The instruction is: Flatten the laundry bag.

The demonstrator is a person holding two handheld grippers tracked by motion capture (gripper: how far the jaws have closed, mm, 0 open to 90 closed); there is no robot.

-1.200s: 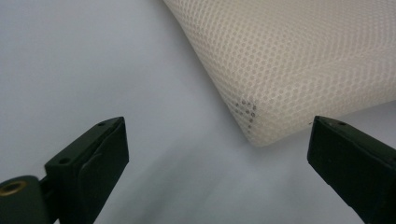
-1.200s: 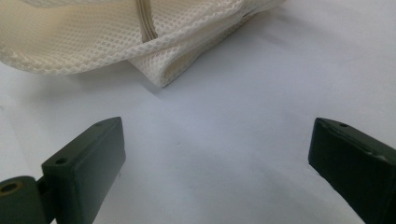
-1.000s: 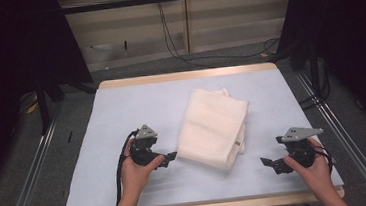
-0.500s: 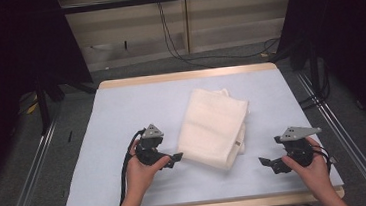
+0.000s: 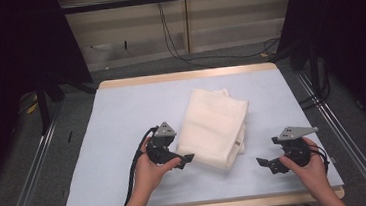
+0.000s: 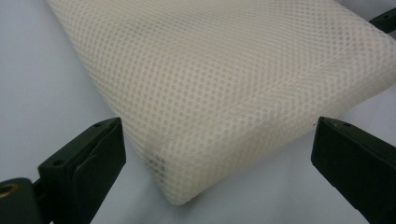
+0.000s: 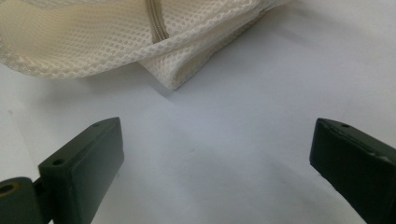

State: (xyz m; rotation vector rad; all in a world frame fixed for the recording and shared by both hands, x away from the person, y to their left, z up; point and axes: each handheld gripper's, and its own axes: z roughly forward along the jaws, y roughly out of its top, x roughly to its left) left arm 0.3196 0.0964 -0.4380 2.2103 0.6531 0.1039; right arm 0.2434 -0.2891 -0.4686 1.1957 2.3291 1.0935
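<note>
From above, a folded cream mesh cloth (image 5: 216, 127) lies mid-table on the pale blue mat (image 5: 121, 113), its near-left corner just beside the left gripper (image 5: 186, 160). The right gripper (image 5: 266, 163) hovers near the table's near-right edge, apart from the cloth.

The left gripper view has both jaws spread wide, the cloth's (image 6: 224, 79) near corner lying between them, not yet pinched.

The right gripper view has its jaws equally wide over bare mat (image 7: 233, 154), the cloth's (image 7: 116, 37) loose hemmed layers lying farther off.

By the look of it, the work has barely begun: nothing is gripped, the cloth sits folded, and 2 grasps remain to be made.
</note>
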